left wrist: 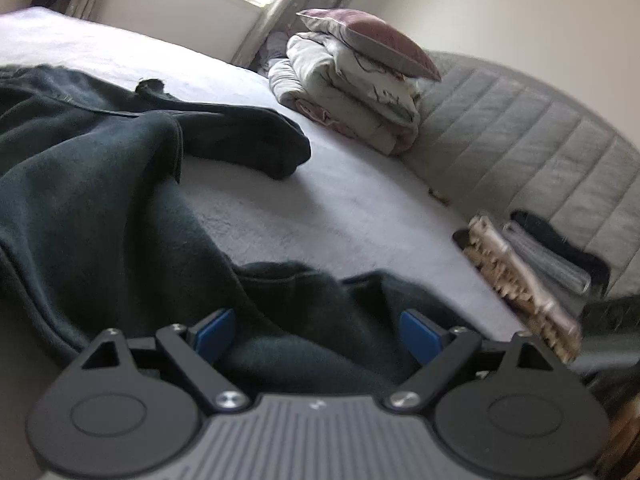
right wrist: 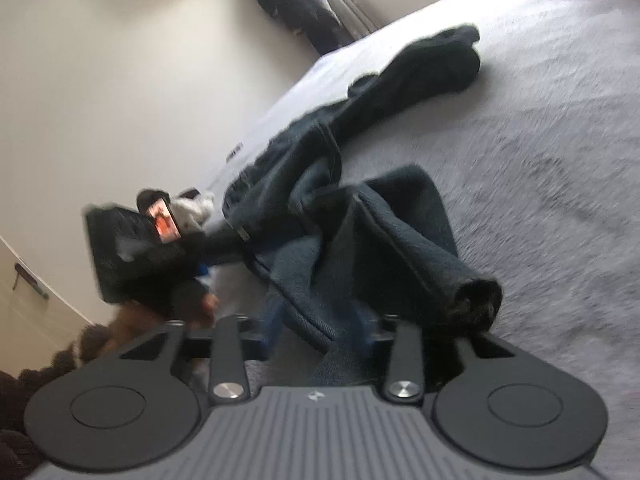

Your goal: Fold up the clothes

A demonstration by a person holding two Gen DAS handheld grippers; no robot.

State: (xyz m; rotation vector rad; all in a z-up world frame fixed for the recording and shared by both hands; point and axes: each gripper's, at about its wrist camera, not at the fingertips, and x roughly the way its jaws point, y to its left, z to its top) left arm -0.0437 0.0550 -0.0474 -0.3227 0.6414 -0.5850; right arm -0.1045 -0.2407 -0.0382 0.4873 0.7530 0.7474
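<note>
A dark teal sweatshirt (left wrist: 100, 184) lies rumpled on the pale bed cover (left wrist: 340, 208), one sleeve stretched toward the pillows. My left gripper (left wrist: 318, 334) is low over its near edge, blue pads (left wrist: 216, 332) wide apart, with cloth lying between them untouched. In the right wrist view the same sweatshirt (right wrist: 360, 232) is bunched up, a sleeve cuff (right wrist: 476, 300) at the right. My right gripper (right wrist: 320, 324) has its fingers half apart with a fold of the cloth lying between and over them; no pad visibly presses. The left gripper (right wrist: 200, 268) shows at the left, held by a hand.
Folded bedding topped by a pillow (left wrist: 352, 92) sits against a grey quilted headboard (left wrist: 520, 140). A stack of folded clothes (left wrist: 532, 272) lies at the right bed edge. A dark bag (right wrist: 304, 4) hangs by the wall, a door (right wrist: 24, 300) stands left, and a brown fuzzy sleeve (right wrist: 100, 336) is close.
</note>
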